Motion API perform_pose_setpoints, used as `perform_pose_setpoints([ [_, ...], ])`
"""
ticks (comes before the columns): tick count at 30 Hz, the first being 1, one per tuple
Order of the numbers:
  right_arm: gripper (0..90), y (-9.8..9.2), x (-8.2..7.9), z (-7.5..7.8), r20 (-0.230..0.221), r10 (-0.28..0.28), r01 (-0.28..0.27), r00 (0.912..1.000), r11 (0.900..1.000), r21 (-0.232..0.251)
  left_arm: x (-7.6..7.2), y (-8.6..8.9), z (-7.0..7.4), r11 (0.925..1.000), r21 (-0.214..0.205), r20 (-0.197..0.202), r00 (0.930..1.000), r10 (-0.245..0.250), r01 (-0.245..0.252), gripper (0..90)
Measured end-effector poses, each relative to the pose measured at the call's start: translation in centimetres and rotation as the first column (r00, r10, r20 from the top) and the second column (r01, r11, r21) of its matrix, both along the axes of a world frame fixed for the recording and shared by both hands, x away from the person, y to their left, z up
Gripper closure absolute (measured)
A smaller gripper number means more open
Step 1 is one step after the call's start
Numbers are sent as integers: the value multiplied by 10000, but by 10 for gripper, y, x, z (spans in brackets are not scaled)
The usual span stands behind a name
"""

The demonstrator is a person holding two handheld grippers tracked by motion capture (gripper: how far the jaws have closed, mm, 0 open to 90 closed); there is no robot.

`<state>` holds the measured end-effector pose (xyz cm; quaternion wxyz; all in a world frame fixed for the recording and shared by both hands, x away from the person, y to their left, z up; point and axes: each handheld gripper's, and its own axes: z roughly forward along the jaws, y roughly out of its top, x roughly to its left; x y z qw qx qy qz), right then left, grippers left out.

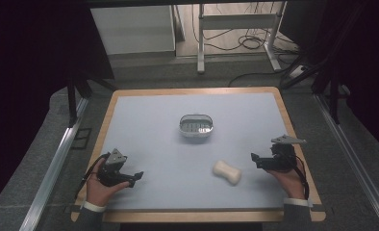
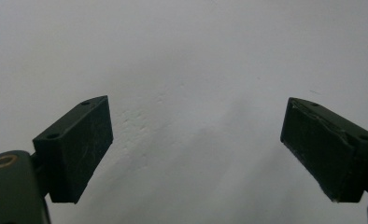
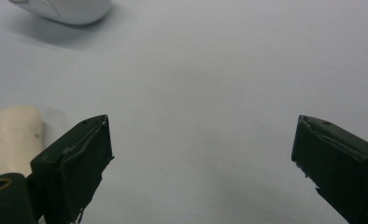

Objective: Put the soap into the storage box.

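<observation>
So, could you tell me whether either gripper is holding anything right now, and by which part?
Nothing is held. The left gripper and right gripper both have their jaws wide apart over bare table.

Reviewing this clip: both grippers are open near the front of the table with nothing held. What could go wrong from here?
1. The cream bone-shaped soap bar lies just outside the right gripper, beside one jaw rather than between the two, so closing now would likely miss or nudge it.
2. The soap's rounded, waisted shape could slip from flat jaws if pinched off-centre.
3. The small white oval dish sits loose mid-table; lowering the soap onto its rim might tip or slide it.
</observation>
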<state>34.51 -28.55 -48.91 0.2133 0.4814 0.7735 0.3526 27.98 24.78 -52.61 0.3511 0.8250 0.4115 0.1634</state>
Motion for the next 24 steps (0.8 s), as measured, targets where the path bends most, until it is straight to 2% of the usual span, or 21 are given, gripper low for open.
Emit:
perform_pose_setpoints([
  [2, 47, -1, 1, -1, -65, -52, 52, 10000, 10000, 1, 0, 1, 0, 10000, -66, 9, 10000, -13, 13, 97],
  [3, 47, -3, 1, -3, -284, 130, -129, 9995, 9999, 35, 1, 4, -3, 9988, -488, -167, 9998, 53, -61, 98],
  [4, 47, -3, 1, -4, -328, 158, -158, 9993, 9999, -21, 2, 6, -4, 9988, -464, -237, 9996, 159, -170, 99],
  [7, 47, -5, 0, -4, -192, 70, -70, 9998, 10000, -19, 2, 9, -3, 9983, -476, -259, 9992, 316, -328, 99],
  [10, 47, -7, -1, -2, -74, -3, 2, 10000, 10000, -33, 1, 12, 0, 9965, -775, -151, 9994, 317, -328, 103],
  [12, 47, -8, -2, -2, -58, -28, 28, 10000, 10000, -21, 2, 11, -1, 9967, -745, -166, 9994, 312, -324, 103],
  [13, 47, -9, -1, -2, -15, -226, 226, 9997, 9997, -86, 2, 11, -2, 9975, -660, -193, 9995, 251, -263, 102],
  [22, 46, -9, 0, -4, -61, -181, 179, 9998, 9995, -278, 2, 8, -3, 9973, -718, -234, 9996, 168, -184, 102],
  [24, 46, -9, 0, -3, 44, -173, 174, 9998, 9994, -285, 1, 8, -2, 9970, -759, -228, 9996, 163, -180, 102],
])
